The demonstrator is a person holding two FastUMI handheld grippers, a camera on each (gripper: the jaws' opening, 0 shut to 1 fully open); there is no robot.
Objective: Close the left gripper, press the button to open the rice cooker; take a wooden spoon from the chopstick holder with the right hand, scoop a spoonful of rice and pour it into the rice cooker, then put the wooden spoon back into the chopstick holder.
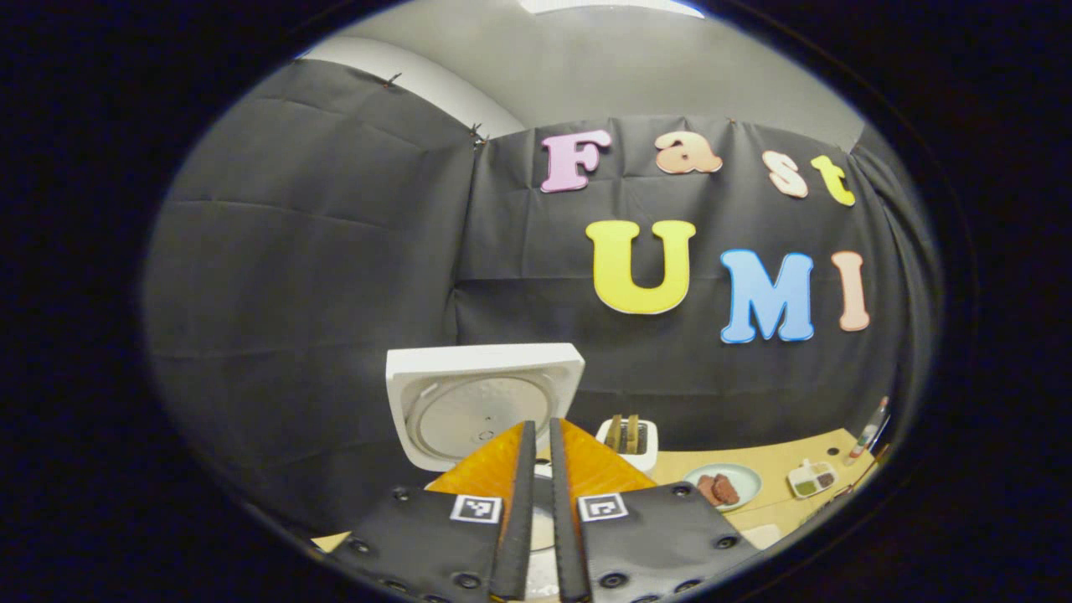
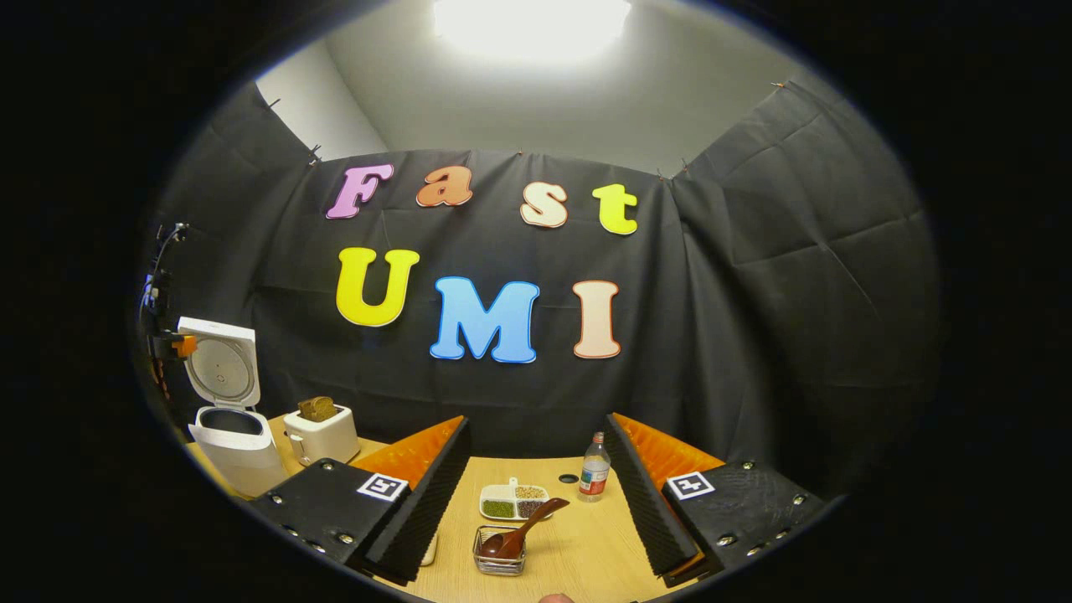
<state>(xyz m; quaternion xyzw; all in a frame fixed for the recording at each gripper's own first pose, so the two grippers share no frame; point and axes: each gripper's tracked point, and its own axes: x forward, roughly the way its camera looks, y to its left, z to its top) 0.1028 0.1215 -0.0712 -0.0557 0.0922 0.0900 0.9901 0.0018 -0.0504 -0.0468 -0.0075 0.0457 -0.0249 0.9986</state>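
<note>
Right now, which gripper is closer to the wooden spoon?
Right. The right gripper hangs open just before the wooden spoon; the left gripper sits shut over by the rice cooker.

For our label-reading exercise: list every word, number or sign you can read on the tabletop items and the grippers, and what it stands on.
Bottle: label too small to read.
Left gripper, right gripper: square black-and-white markers, patterns, no words.
Rice cooker: no print legible.
</note>
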